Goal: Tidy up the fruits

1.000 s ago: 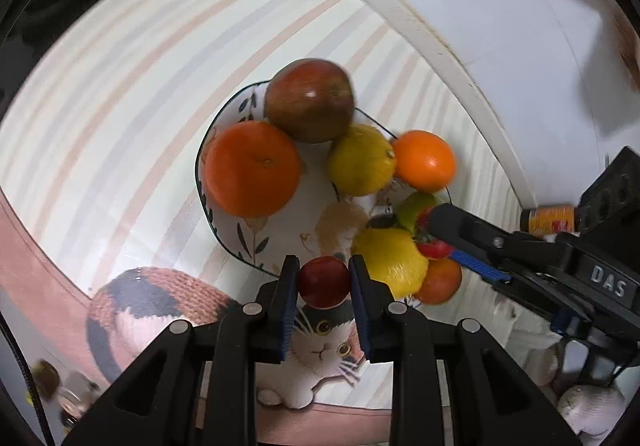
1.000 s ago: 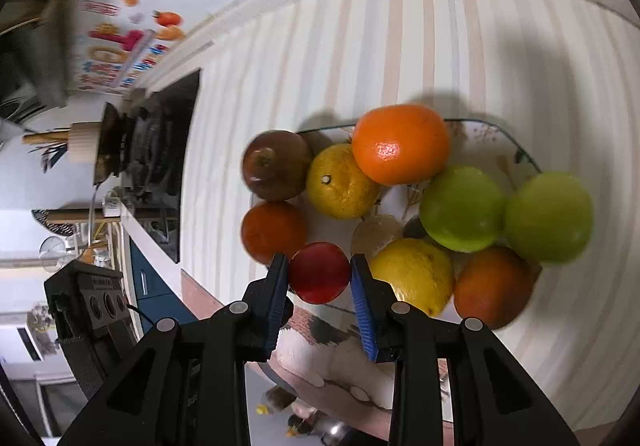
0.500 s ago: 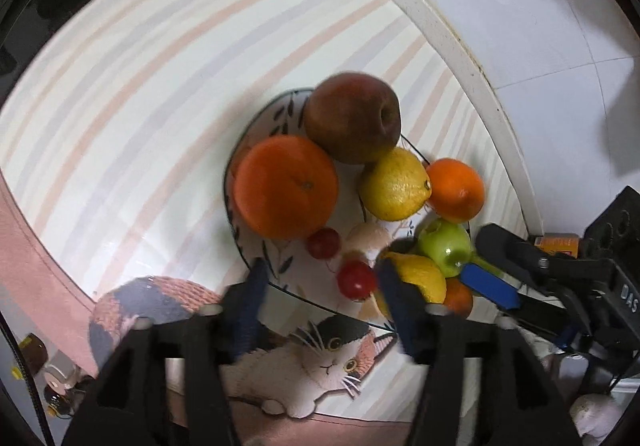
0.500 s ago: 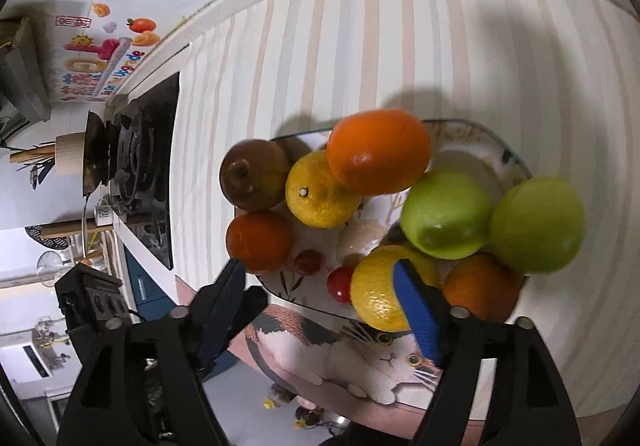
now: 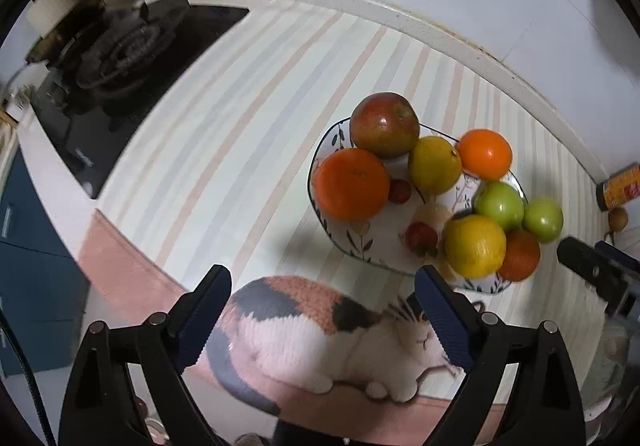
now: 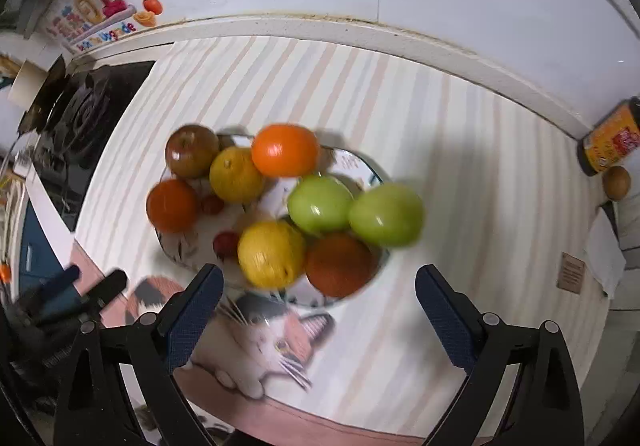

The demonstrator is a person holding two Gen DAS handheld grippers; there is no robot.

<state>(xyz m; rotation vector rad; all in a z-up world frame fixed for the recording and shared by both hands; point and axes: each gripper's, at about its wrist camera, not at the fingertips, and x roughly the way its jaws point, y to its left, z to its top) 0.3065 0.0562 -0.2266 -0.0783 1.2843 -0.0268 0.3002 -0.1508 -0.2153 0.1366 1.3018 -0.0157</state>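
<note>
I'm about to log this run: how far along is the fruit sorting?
Looks nearly done. The plate holds the apple, oranges, lemons, a green fruit and two small red fruits. One green fruit seems to sit at the plate's far rim, partly off. Nothing is in hand: the left gripper and right gripper are both open and empty. Left: a small brown fruit beside the jar, possibly.

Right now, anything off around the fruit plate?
One green apple hangs over the plate rim on the far right, crowded out by the pile. No spills or damage visible.
</note>
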